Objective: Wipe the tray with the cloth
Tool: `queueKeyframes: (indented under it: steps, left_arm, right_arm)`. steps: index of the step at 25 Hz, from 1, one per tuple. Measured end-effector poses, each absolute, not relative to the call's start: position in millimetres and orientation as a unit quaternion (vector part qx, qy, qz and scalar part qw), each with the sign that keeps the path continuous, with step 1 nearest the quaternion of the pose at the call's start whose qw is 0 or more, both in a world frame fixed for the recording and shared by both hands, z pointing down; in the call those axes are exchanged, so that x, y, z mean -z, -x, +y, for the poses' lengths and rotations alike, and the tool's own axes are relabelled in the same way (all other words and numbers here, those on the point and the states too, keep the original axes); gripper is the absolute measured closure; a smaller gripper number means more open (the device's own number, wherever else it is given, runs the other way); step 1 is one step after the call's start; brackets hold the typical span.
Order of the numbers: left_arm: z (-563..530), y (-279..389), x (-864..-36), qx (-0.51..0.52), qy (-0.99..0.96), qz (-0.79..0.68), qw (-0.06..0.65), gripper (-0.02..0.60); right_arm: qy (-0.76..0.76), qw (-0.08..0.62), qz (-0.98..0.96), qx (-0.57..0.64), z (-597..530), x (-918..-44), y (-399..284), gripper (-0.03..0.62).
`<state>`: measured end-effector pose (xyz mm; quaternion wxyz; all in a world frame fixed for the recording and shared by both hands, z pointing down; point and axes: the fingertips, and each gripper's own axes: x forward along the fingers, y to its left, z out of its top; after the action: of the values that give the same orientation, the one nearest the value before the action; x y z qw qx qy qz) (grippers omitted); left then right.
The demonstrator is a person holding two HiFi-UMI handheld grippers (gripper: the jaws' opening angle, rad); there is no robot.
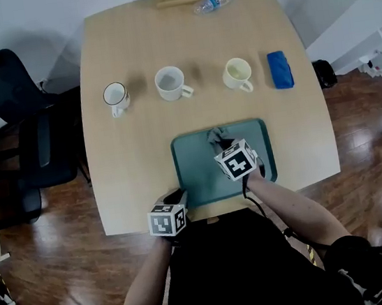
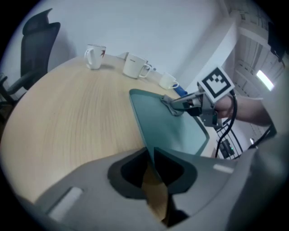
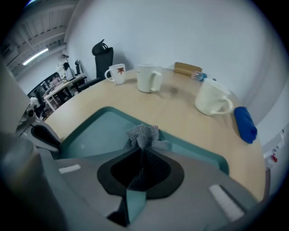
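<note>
The left hand-held gripper is clamped on the near-left rim of the tray, which sits at the worktop's near edge. The right hand-held gripper pinches the cloth at the tray's far middle.

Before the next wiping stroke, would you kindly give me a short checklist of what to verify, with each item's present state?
1. Cloth gripped by the right hand-held gripper: ok, jaws shut on it.
2. Cloth over the tray: ok, near its far edge.
3. Cloth pressed firmly onto the tray floor: cannot tell.
4. Tray steadied by the left hand-held gripper: ok, jaws shut on its near left rim.
5. Mugs off the tray: ok, they stand on the table beyond its far edge.
</note>
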<state>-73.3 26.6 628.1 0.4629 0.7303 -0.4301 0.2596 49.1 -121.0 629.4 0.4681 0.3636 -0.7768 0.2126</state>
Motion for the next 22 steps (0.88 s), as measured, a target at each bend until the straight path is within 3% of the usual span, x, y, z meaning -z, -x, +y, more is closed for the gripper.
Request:
queueKeyframes:
  steps: [6,10,15,22]
  left_arm:
    - [28,72,-634,-0.264,-0.722,-0.436,0.467,0.531]
    - [28,70,-635,-0.268,-0.719,-0.443,0.465,0.532]
    - [27,70,-634,-0.265,-0.717,-0.447,0.464,0.532]
    - [26,70,-633,-0.259,-0.724,-0.44,0.463,0.532]
  right_arm:
    - [-0.441,0.485,-0.719,-0.23,-131,-634,-184,0.565]
    - [-0.46,0.48,-0.705,-0.246,-127,-645,-219,0.565]
    - [-0.451,0.478,-0.713,-0.245,-125,-643,-184,0.565]
    - [-0.364,0.471,-0.775,-0.214,-105,-627,-33,0.565]
